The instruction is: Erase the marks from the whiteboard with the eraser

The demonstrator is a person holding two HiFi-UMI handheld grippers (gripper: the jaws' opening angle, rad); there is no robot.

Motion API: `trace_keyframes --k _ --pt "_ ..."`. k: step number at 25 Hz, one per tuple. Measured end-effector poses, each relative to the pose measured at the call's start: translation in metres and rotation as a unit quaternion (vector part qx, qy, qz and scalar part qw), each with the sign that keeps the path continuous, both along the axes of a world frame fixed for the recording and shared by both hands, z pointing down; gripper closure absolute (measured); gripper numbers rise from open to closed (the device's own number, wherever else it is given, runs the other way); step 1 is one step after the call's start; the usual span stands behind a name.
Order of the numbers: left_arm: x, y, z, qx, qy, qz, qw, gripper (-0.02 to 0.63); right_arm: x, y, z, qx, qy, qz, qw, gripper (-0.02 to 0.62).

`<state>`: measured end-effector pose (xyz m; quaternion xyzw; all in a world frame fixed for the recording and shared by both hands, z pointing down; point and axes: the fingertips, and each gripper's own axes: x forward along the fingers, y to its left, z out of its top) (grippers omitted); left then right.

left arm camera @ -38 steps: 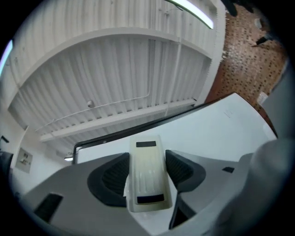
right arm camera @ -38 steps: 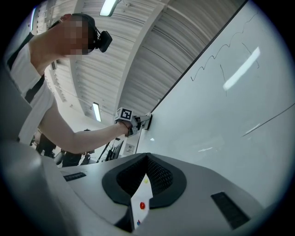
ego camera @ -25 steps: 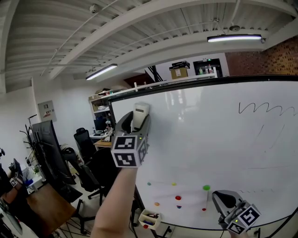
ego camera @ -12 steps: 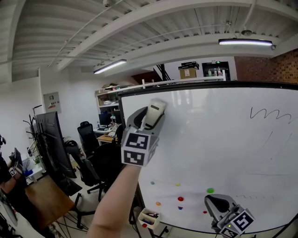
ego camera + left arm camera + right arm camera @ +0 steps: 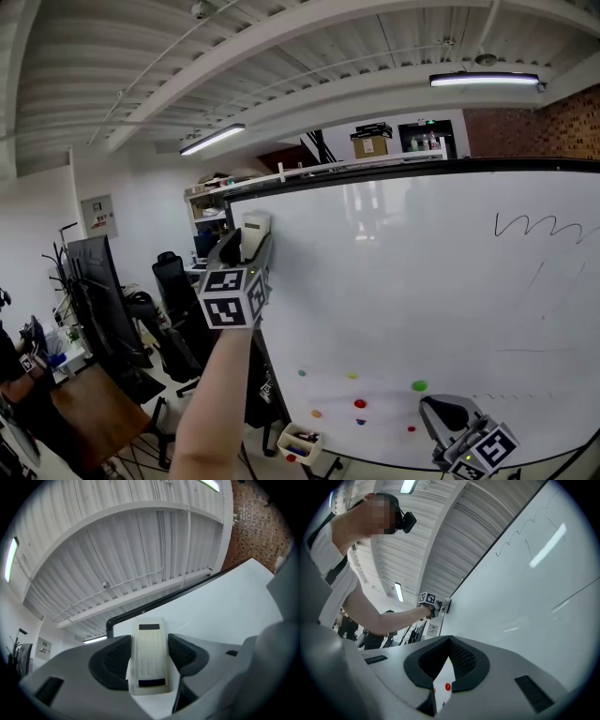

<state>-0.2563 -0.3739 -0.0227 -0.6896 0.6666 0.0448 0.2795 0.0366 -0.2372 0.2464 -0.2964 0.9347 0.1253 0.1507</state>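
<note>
Nearest you, low on the right, your right gripper (image 5: pixel 450 642) is idle: its pads meet at the tips with nothing between them, and through the gap below them only the board and a red dot show.

Further out, your left arm is stretched up and your left gripper (image 5: pixel 149 643) is clamped on the eraser (image 5: pixel 149 667), one pad on each long side. There is just the one eraser. Its long axis runs along the jaws and stands roughly upright in the head view. It sits at the top left corner of the whiteboard (image 5: pixel 422 281), right by the black frame. It looks to be against the surface, but I cannot tell whether it is pressed on.

This is what the coming move turns on: the marks lie to the right of the eraser, well apart from it and across nearly the whole board, at about the same height. I make out one wavy line (image 5: pixel 539 225) near the top right edge, with a couple of faint straight strokes (image 5: pixel 546 272) under it. The left gripper has the tool, though the right gripper is the nearer one to the marks. So, judging by this, you need a long sweep to the right with the eraser's flat face kept on the board.

Low on the board are seven small coloured dots (image 5: pixel 360 404), probably magnets, not ink. Beyond them, two strip lights (image 5: pixel 483 79) hang from the ceiling.
</note>
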Motion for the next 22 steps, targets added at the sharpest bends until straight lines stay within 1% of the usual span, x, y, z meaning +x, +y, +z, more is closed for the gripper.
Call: trace_keyframes --k 3,6,8,9,11,12,13,14,15,17,18,19,22 --pt "0.057 0.011 0.003 0.010 -0.062 0.028 0.9977 0.331 -0.006 -0.003 0.005 -0.004 0.003 -0.007 1.000 0.588" --pt "0.119 0.025 0.003 0.034 -0.136 0.036 0.9895 0.331 -0.011 -0.005 0.006 -0.005 0.003 -0.013 1.000 0.588" --pt "0.157 0.034 0.010 0.051 -0.196 0.019 0.9792 0.329 -0.014 -0.007 0.009 -0.007 0.002 -0.015 1.000 0.588" --pt "0.175 0.038 0.018 0.059 -0.228 0.012 0.9718 0.330 -0.016 -0.007 0.011 -0.007 0.001 -0.016 1.000 0.588" --pt "0.210 0.042 0.037 0.071 -0.287 0.014 0.9553 0.330 -0.019 -0.009 0.013 -0.008 0.001 -0.017 1.000 0.588" --pt "0.223 0.045 0.046 0.074 -0.309 0.018 0.9480 0.330 -0.017 -0.009 0.012 -0.008 0.000 -0.018 1.000 0.588" --pt "0.233 0.048 0.054 0.074 -0.324 0.021 0.9430 0.330 -0.014 -0.008 0.011 -0.008 -0.001 -0.017 1.000 0.588" --pt "0.239 0.051 0.062 0.070 -0.332 0.023 0.9404 0.330 -0.010 -0.007 0.009 -0.008 -0.002 -0.016 1.000 0.588" --pt "0.241 0.053 0.071 0.064 -0.334 0.028 0.9400 0.330 -0.005 -0.006 0.009 -0.009 -0.002 -0.015 1.000 0.588" --pt "0.233 0.047 0.094 0.049 -0.327 0.041 0.9429 0.326 -0.001 -0.007 0.010 -0.010 -0.001 -0.013 1.000 0.588" --pt "0.222 0.042 0.104 0.042 -0.316 0.044 0.9467 0.324 -0.002 -0.008 0.011 -0.010 -0.001 -0.014 1.000 0.588" --pt "0.206 0.037 0.111 0.034 -0.299 0.044 0.9527 0.324 -0.004 -0.008 0.012 -0.010 -0.001 -0.015 1.000 0.588" --pt "0.145 0.027 0.133 0.006 -0.220 0.027 0.9751 0.324 -0.009 -0.007 0.013 -0.014 0.001 -0.016 1.000 0.588"
